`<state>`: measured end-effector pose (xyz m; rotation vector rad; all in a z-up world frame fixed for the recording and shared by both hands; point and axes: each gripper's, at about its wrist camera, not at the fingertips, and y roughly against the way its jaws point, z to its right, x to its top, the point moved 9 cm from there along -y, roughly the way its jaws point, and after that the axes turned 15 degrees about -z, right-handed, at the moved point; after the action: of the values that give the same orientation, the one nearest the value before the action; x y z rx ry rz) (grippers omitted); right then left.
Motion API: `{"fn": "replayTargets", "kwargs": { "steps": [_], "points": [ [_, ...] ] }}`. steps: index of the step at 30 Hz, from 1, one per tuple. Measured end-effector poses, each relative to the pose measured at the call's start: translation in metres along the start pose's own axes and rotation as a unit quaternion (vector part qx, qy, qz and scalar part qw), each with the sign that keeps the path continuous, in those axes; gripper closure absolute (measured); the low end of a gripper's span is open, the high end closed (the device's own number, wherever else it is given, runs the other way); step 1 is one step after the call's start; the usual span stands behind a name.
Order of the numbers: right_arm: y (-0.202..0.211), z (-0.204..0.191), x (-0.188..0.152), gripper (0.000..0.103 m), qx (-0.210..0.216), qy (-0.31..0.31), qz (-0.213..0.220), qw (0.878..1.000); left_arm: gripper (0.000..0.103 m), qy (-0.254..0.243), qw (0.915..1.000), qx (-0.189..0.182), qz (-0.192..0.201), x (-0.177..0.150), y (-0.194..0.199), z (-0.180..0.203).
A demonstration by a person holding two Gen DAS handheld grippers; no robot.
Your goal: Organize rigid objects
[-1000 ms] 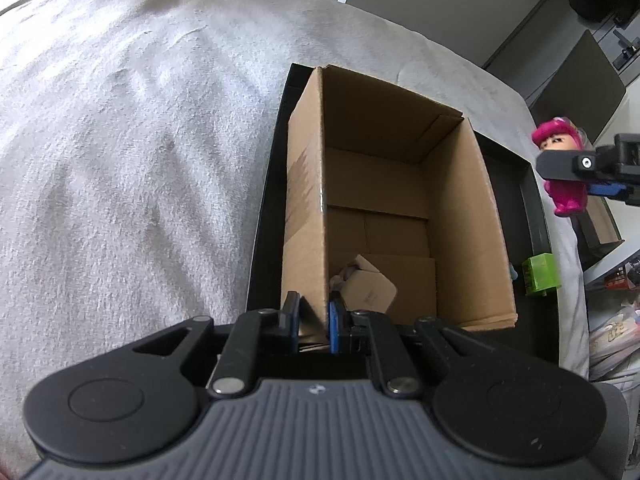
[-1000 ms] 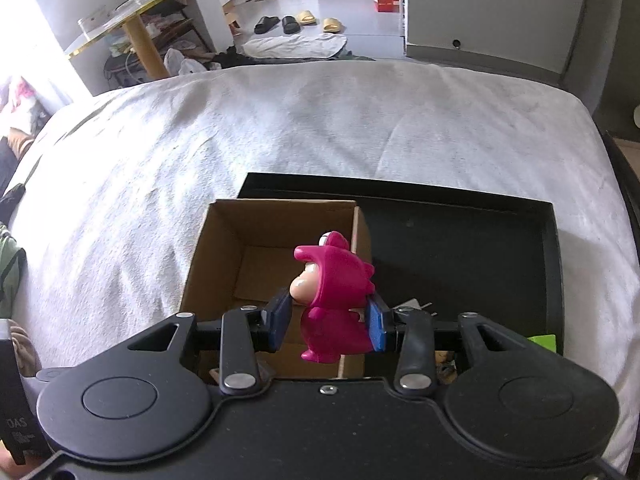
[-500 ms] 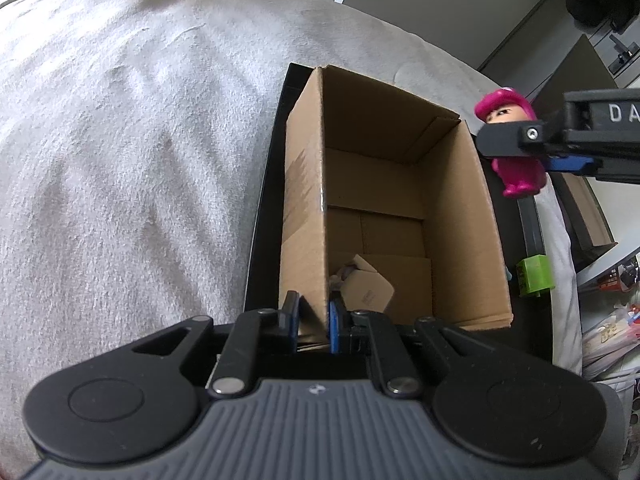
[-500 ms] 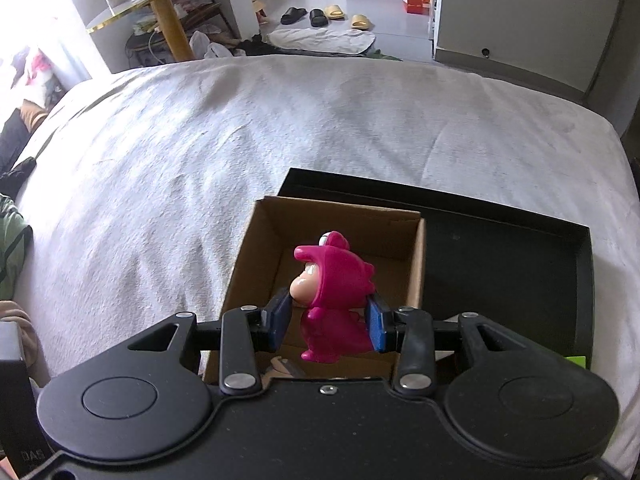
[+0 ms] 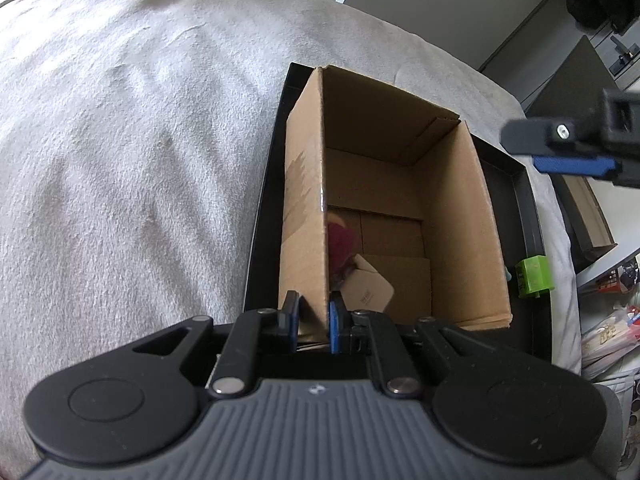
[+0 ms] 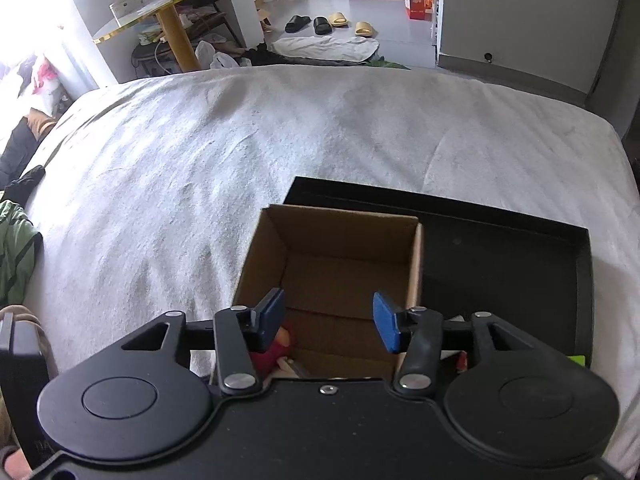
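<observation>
An open cardboard box point(image 5: 460, 216) stands in a black tray point(image 5: 532, 216) on the bed. My left gripper point(image 5: 313, 322) is shut on the box's near left wall. The pink figurine point(image 5: 340, 246) lies blurred inside the box by that wall; it also shows in the right wrist view point(image 6: 272, 354) at the box bottom. My right gripper point(image 6: 328, 322) is open and empty above the box point(image 6: 340, 256); one of its fingers point(image 5: 560, 148) shows in the left wrist view, over the box's right side.
A green block point(image 5: 534, 276) sits in the tray right of the box. A small card piece point(image 5: 368, 290) lies in the box. White bedding point(image 6: 240, 152) surrounds the tray point(image 6: 520, 264). A table, slippers and clutter lie beyond the bed.
My right gripper moved over the box and opened. The pink figurine left its fingers and now lies inside the box. The left gripper has kept its hold on the box wall.
</observation>
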<state>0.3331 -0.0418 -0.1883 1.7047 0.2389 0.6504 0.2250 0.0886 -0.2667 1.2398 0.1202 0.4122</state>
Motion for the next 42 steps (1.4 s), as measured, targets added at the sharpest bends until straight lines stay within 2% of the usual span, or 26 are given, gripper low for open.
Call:
{"fn": "replayTargets", "kwargs": {
  "steps": [17,30,42],
  "points": [
    [0.01,0.056,-0.031,0.04,-0.021,-0.04,-0.003,0.999,0.091,-0.001,1.0,0.004,0.0,0.0,0.0,-0.001],
    [0.011,0.093,-0.047,0.024,-0.037,-0.059,-0.004,0.998,0.091,-0.002,0.9999,0.012,-0.001,-0.001,0.0,0.001],
    [-0.002,0.123,-0.066,0.022,-0.035,-0.082,-0.014,0.996,0.091,-0.003,0.9998,0.022,-0.001,-0.002,0.0,0.003]
  ]
}}
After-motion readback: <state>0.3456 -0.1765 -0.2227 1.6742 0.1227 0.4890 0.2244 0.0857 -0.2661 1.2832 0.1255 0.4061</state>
